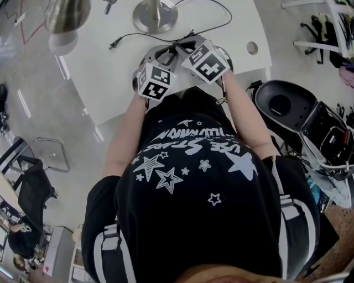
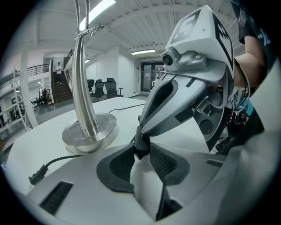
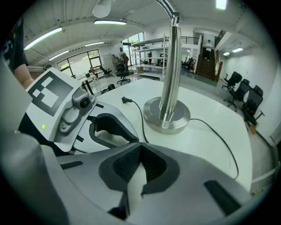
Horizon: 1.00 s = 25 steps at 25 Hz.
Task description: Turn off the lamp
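- So, far left, the lamp shade [image 1: 66, 16] sits over the left edge of the white surface [image 1: 99, 66]. Just right of it, the plug [image 1: 113, 43] on the end of the cord [image 3: 138, 118] is lying loose on the surface.
- Next, the left claw [image 2: 141, 154] is clamped on a small black switch [image 2: 140, 147] in the cord. Its pads press on either side of the switch, low over the surface.
- Then the lamp base [image 1: 155, 15] stands on the surface just beyond both claws, with a shiny metal stem rising from it. It's near them but not touching either.
- On the right, the right claw [image 3: 139, 146] points steeply down at that same switch. Its tips are pulled together with nothing visible between them, and they rest right on the switch between the left claw's pads.
- Further right there's a round hole [image 1: 252, 47] in the surface.
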Motion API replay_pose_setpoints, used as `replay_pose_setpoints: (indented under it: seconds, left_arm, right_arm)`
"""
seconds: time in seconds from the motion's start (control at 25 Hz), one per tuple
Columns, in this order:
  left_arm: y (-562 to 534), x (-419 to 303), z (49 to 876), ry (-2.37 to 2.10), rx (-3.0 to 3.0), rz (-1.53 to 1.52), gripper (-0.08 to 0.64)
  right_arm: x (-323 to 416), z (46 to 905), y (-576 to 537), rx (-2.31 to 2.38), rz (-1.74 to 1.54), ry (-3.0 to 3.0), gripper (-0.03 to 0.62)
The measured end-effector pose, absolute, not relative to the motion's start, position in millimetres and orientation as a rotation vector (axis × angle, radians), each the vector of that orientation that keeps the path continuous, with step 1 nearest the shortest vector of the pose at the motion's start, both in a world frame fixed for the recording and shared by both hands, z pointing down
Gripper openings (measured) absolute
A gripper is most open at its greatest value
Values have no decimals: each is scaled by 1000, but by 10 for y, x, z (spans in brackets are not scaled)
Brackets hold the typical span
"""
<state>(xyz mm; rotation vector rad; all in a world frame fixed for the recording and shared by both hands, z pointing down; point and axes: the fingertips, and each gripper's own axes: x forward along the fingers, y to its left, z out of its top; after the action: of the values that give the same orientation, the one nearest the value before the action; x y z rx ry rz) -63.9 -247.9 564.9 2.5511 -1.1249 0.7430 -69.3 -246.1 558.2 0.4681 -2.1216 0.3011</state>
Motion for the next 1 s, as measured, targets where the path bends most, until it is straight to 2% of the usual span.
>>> replay_pose_setpoints:
  seconds: [1.0]
  left_arm:
    - [-2470, -646, 5613, -1190, 2538, 689, 124]
  right_arm:
    - [-642, 5441, -2490, 552, 477, -2282, 5]
